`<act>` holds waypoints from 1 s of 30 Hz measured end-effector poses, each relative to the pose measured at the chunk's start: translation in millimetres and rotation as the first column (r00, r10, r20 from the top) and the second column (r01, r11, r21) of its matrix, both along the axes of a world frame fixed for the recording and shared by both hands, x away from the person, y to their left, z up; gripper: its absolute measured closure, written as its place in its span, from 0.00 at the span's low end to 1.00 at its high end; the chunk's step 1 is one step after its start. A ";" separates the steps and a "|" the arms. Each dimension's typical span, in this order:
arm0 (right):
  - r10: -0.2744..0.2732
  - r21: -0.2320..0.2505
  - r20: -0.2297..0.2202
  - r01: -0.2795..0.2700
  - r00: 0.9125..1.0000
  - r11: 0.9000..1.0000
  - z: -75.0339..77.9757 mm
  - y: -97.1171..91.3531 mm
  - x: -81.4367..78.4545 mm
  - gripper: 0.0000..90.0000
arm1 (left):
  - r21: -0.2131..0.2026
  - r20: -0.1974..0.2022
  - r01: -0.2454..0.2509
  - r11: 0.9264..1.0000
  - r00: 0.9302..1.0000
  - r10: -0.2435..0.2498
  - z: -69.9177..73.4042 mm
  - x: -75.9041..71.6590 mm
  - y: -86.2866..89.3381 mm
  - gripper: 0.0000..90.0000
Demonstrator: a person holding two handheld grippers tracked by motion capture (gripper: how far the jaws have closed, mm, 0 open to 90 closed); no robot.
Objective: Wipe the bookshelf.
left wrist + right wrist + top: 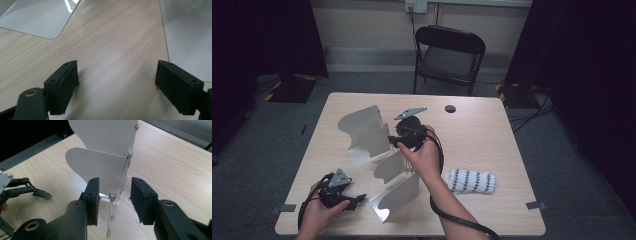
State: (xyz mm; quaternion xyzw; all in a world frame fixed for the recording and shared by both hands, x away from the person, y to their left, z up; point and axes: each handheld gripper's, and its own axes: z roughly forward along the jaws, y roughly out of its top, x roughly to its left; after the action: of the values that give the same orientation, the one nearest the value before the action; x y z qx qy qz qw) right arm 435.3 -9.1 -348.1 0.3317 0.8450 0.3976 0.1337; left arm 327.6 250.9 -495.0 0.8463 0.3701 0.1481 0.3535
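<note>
Two folded white metal sheets stand on the wooden table [492, 135]: a far one [362, 131] and a near one [398, 194]. My right gripper [392, 141] reaches left to the far sheet. In the right gripper view its jaws [115, 202] straddle the sheet's riveted edge [126, 162], and a gap shows on each side of the metal. My left gripper [357, 200] rests low at the table's near left corner. Its jaws [116, 85] stand wide open over bare wood, with white sheet [37, 20] ahead on both sides.
A folded white cloth with black stripes [470, 181] lies right of the near sheet. A small black disc [450, 108] sits near the table's far edge. A black folding chair [449, 55] stands behind the table. Dark curtains hang on both sides.
</note>
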 end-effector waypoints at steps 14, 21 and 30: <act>-0.012 -0.019 -0.023 0.011 1.000 1.000 -6.4 8.5 4.7 0.74 | 0.000 -0.001 -0.001 1.000 1.000 0.001 -0.2 0.3 0.5 0.21; -0.017 -0.044 -0.032 0.015 0.999 0.999 -9.0 11.0 6.2 0.82 | 0.001 -0.001 -0.001 1.000 1.000 0.001 -0.3 0.5 0.9 0.21; -0.024 -0.076 -0.026 0.022 0.999 0.997 -12.8 12.0 6.2 0.92 | 0.002 0.000 0.001 1.000 1.000 -0.001 -0.4 0.8 0.9 0.21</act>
State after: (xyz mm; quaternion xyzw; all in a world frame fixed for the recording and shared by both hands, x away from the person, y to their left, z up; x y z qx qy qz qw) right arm 441.5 2.9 -360.8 0.3413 0.8573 0.3594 0.1393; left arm 328.4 251.8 -495.3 0.8469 0.3694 0.1484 0.3526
